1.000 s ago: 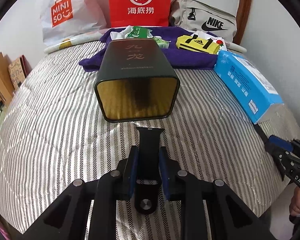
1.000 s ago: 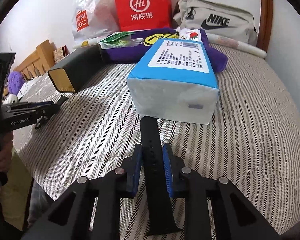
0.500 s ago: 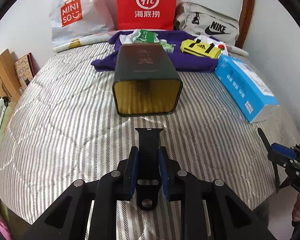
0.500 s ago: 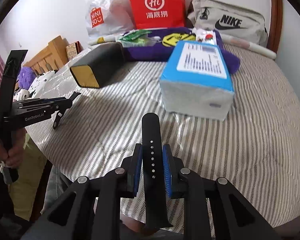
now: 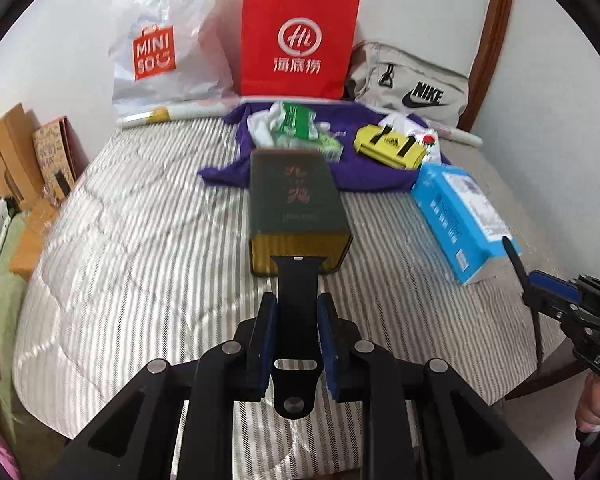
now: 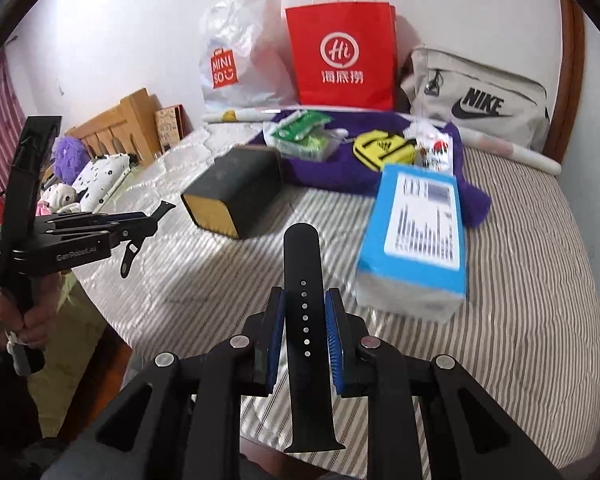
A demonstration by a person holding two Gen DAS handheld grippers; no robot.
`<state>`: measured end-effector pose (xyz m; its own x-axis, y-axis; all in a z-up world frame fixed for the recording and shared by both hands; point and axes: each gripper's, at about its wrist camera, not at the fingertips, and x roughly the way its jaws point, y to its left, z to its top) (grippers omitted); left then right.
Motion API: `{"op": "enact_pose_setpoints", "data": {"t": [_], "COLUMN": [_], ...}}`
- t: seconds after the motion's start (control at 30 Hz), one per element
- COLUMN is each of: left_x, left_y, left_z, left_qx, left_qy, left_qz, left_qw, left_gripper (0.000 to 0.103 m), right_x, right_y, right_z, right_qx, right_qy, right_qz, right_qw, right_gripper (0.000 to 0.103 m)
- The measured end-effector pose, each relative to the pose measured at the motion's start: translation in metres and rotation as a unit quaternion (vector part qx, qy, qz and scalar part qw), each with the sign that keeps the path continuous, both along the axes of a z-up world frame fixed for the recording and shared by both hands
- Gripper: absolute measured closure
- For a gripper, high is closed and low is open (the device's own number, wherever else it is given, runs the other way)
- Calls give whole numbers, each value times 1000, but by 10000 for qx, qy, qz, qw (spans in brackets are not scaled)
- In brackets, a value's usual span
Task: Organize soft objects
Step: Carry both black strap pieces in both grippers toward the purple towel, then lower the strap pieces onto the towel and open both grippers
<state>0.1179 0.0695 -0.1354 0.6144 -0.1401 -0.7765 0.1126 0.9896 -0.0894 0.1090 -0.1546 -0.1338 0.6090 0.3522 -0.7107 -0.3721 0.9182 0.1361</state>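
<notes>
Strap halves, two, black, one per gripper. Left gripper: jaws narrowed onto short strap piece with pin stud, clamped across its width, connector end pointing far toward dark open box. Right gripper: jaws pinched onto long holed strap piece, held mid-length so both ends hang free, rounded tip far, connector end near. Edge-on hold probably chosen to keep floppy bands straight and aimed; both clear of striped bed cover, above its near edge.

Dark open box: on its side, mouth facing near, centre of bed; likely destination, judged only. Blue tissue pack to its right. Purple cloth at far side under small packets. Red paper bag against far wall.

Left wrist view only: gold lining head-on, short piece's stud. Right wrist view only: adjustment holes, left gripper from outside, hand gripping its handle, plush toys at far left.
</notes>
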Motion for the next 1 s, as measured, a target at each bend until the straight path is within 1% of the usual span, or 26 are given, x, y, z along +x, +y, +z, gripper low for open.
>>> {"op": "enact_pose_setpoints", "data": {"t": [0.13, 0.23, 0.33, 0.47, 0.6, 0.77, 0.9, 1.0], "left_x": [8, 20, 36, 69, 104, 140, 167, 182], "left_y": [7, 8, 8, 7, 6, 3, 1, 2], "left_z": [21, 33, 43, 50, 53, 53, 45, 37], "left_qx": [-125, -106, -106, -160, -142, -227, -270, -398], "left_qy": [-69, -122, -177, -148, -97, -42, 68, 154], "left_qz": [-29, -31, 2, 0, 17, -4, 36, 105], "left_qw": [9999, 9999, 9998, 9998, 9998, 9997, 9996, 9990], "left_gripper": [83, 83, 83, 83, 83, 83, 83, 83], "right_x": [14, 23, 38, 64, 94, 129, 154, 169], "right_y": [0, -2, -5, -11, -20, -29, -33, -34], "right_z": [11, 21, 33, 41, 40, 34, 28, 24], "right_qx": [123, 174, 177, 175, 155, 211, 240, 236], "right_qy": [8, -51, -134, -148, -127, -14, 79, 116], "right_qz": [-53, -30, -25, -65, -122, -230, -302, -328], "right_qw": [9999, 9998, 9998, 9997, 9997, 9995, 9992, 9991], "right_gripper": [83, 83, 83, 83, 83, 83, 83, 83]}}
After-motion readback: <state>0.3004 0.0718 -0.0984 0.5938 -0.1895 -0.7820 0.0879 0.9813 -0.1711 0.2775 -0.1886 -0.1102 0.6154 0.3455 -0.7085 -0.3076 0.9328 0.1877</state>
